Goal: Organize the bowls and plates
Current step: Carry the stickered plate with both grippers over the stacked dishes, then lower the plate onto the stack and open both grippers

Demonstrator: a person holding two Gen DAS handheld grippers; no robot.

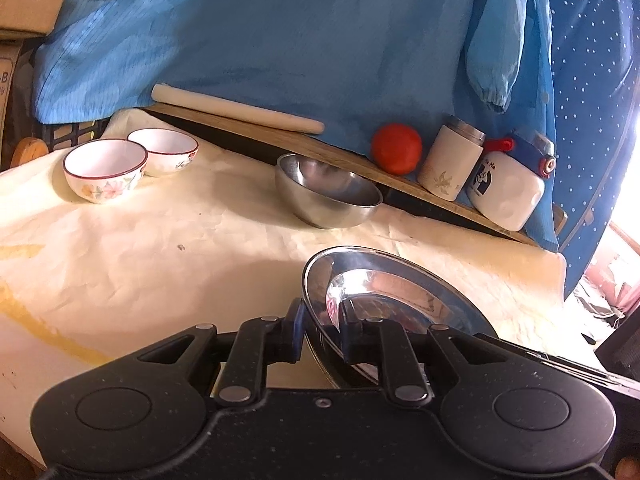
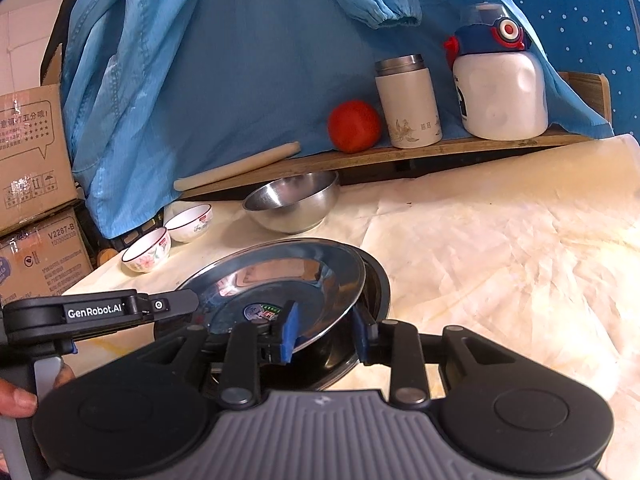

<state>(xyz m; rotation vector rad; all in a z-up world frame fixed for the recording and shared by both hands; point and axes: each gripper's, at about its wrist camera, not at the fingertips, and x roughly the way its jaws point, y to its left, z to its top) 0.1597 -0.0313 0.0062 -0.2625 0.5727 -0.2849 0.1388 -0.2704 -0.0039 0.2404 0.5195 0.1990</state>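
Observation:
A shiny steel plate (image 1: 392, 292) (image 2: 280, 276) is held tilted over a second steel plate (image 2: 378, 284) lying on the cream cloth. My left gripper (image 1: 322, 332) is shut on the tilted plate's near rim; it also shows in the right wrist view (image 2: 176, 304). My right gripper (image 2: 324, 330) has its blue pads on either side of the tilted plate's rim, with a gap showing at the right pad. A steel bowl (image 1: 328, 192) (image 2: 292, 204) and two floral china bowls (image 1: 106, 170) (image 1: 164, 152) (image 2: 147, 250) (image 2: 190, 222) stand further back.
A wooden board (image 1: 344, 156) at the back carries a rolling pin (image 1: 236, 108), a tomato (image 1: 396, 148), a white flask (image 1: 450, 160) and a white bottle (image 1: 506, 184). Blue cloth (image 1: 280, 40) hangs behind. Cardboard boxes (image 2: 32, 152) stand at left.

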